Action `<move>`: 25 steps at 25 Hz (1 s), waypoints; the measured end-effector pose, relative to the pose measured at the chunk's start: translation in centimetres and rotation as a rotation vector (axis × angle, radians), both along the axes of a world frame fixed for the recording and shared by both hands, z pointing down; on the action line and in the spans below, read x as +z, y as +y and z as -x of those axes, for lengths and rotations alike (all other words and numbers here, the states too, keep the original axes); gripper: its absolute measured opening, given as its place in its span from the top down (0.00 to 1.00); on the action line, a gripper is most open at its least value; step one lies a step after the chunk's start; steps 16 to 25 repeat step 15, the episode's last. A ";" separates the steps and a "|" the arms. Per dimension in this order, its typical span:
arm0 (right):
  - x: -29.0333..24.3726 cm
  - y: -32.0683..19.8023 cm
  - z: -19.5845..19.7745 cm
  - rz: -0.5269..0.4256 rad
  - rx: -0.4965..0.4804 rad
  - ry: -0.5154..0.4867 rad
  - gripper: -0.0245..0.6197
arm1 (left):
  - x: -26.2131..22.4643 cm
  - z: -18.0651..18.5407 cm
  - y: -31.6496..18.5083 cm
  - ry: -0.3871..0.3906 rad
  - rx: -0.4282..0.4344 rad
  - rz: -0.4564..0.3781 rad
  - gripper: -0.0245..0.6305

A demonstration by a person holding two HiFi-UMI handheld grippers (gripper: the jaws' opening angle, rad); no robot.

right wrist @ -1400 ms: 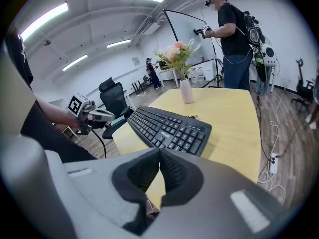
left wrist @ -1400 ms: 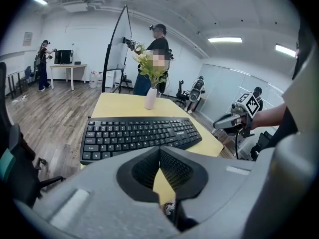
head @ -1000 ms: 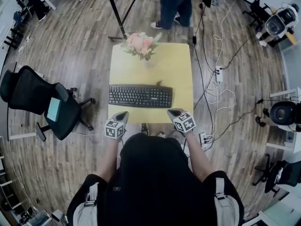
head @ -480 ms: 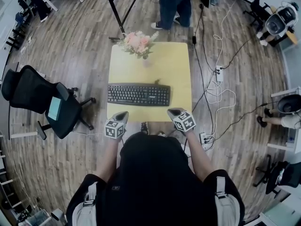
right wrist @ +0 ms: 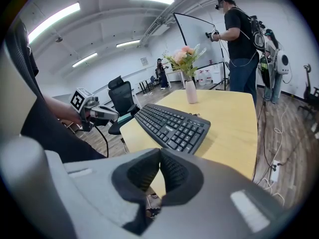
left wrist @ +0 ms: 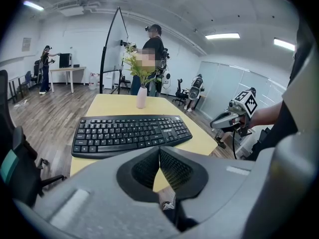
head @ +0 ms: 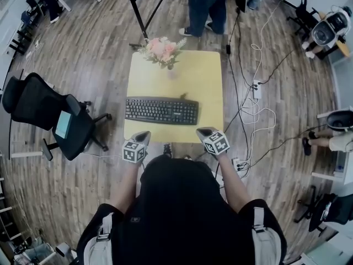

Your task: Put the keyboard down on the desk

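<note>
A black keyboard lies flat on the small yellow desk, across its near half; it also fills the middle of the left gripper view as the keyboard and shows in the right gripper view as the keyboard. My left gripper hovers just off the desk's near edge, below the keyboard's left end, shut and holding nothing. My right gripper is at the near edge below the keyboard's right end, shut and holding nothing too. In each gripper view the jaws meet with nothing between them.
A vase of pink flowers stands at the desk's far edge. A black office chair is to the left. A person stands beyond the desk by a tripod. Cables and a power strip trail on the floor to the right.
Both grippers stay where they were, shut. The view has shifted slightly, so the desk and keyboard sit a little higher and further left in the frame.
</note>
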State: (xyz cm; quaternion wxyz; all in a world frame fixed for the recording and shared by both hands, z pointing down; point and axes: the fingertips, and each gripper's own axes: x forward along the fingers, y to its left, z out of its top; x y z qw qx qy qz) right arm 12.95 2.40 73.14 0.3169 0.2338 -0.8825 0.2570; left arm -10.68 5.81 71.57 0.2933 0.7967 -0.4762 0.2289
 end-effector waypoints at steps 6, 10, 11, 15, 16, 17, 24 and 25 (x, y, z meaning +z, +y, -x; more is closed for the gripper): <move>0.5 0.6 -0.6 0.008 -0.001 0.008 0.96 | 0.3 -0.5 0.4 0.000 -0.002 0.004 0.94; 0.7 1.2 -1.0 0.015 0.000 0.015 0.96 | 0.3 -0.6 0.8 0.003 -0.007 0.005 0.94; 0.7 1.3 -1.1 0.016 0.000 0.016 0.96 | 0.3 -0.6 0.9 0.003 -0.008 0.006 0.94; 0.5 1.7 -1.1 0.018 0.000 0.014 0.96 | 0.2 -0.6 1.4 0.002 -0.011 0.009 0.94; 0.5 1.7 -1.1 0.018 0.000 0.014 0.96 | 0.2 -0.6 1.4 0.002 -0.011 0.009 0.94; 0.5 1.7 -1.1 0.018 0.000 0.014 0.96 | 0.2 -0.6 1.4 0.002 -0.011 0.009 0.94; 0.5 1.7 -1.1 0.018 0.000 0.014 0.96 | 0.2 -0.6 1.4 0.002 -0.011 0.009 0.94; 0.5 1.7 -1.1 0.018 0.000 0.014 0.96 | 0.2 -0.6 1.4 0.002 -0.011 0.009 0.94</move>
